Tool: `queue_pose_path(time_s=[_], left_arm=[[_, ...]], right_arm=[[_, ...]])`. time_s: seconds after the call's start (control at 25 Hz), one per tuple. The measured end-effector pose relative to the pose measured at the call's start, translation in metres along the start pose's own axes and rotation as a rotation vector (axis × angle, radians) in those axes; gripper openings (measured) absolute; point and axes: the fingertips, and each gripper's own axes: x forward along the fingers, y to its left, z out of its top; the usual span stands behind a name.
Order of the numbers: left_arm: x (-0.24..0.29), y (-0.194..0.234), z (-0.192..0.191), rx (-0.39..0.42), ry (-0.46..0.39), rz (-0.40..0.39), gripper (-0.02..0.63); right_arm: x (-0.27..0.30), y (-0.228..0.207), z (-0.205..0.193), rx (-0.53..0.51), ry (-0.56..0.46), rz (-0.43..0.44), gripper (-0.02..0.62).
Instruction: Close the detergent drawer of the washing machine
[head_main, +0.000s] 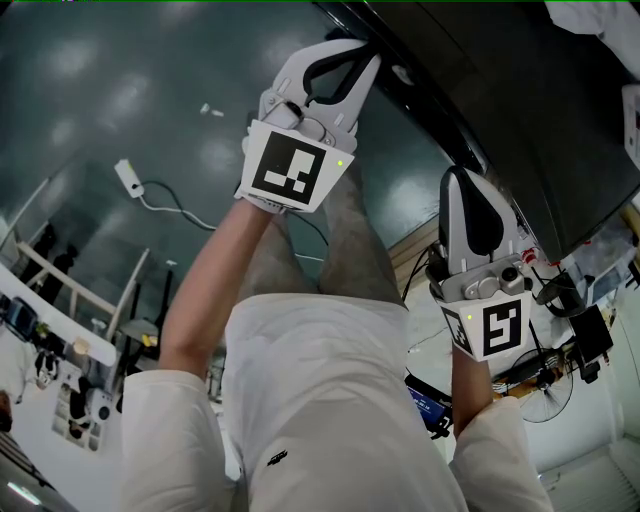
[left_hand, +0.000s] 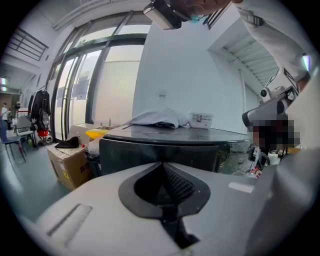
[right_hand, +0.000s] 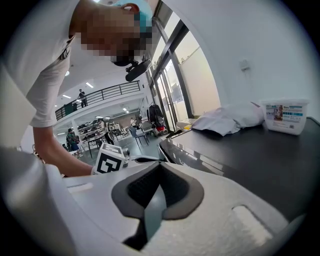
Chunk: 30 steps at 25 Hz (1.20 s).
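The washing machine (head_main: 520, 110) is a dark box at the head view's upper right; I cannot make out its detergent drawer in any view. My left gripper (head_main: 362, 55) is shut and empty, its tips at the machine's near edge. The left gripper view looks over those closed jaws at the machine's dark front (left_hand: 160, 152). My right gripper (head_main: 462, 178) is also shut and empty, with its tip close to the machine's side. The right gripper view looks along the glossy dark top (right_hand: 250, 155), and the left gripper's marker cube (right_hand: 111, 161) shows beside the machine's corner.
A white cloth (right_hand: 230, 119) and a white labelled tub (right_hand: 283, 116) lie on the machine's top. A cardboard box (left_hand: 67, 162) stands left of the machine. A power strip (head_main: 130, 178) and its cable lie on the grey floor. A fan (head_main: 545, 385) and cables sit at the right.
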Motion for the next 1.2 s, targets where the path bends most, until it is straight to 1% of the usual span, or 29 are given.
queue_pose_path(time_s=[0.16, 0.28, 0.44, 0.56, 0.76, 1.04, 1.2], left_arm=[[0.000, 0.001, 0.000, 0.003, 0.009, 0.003, 0.020], [0.012, 0.002, 0.002, 0.015, 0.024, 0.021, 0.021], [0.016, 0.003, 0.001, -0.013, 0.008, 0.027, 0.020], [0.016, 0.003, -0.004, -0.048, 0.006, 0.030, 0.020], [0.016, 0.002, -0.004, -0.035, 0.013, -0.001, 0.020], [0.016, 0.002, -0.003, -0.075, 0.040, 0.011, 0.018], [0.010, 0.011, 0.006, -0.092, 0.035, 0.041, 0.018]], right_arm=[[0.000, -0.001, 0.001, 0.000, -0.003, -0.001, 0.002], [-0.001, -0.005, -0.003, 0.008, 0.006, -0.001, 0.002], [0.002, -0.006, -0.006, 0.010, 0.009, -0.003, 0.002], [0.003, -0.004, 0.000, 0.002, -0.001, -0.002, 0.002], [0.003, 0.003, 0.008, -0.010, -0.015, -0.005, 0.002], [0.000, 0.016, 0.017, -0.027, -0.030, -0.002, 0.002], [-0.003, 0.025, 0.024, -0.037, -0.041, 0.002, 0.002]])
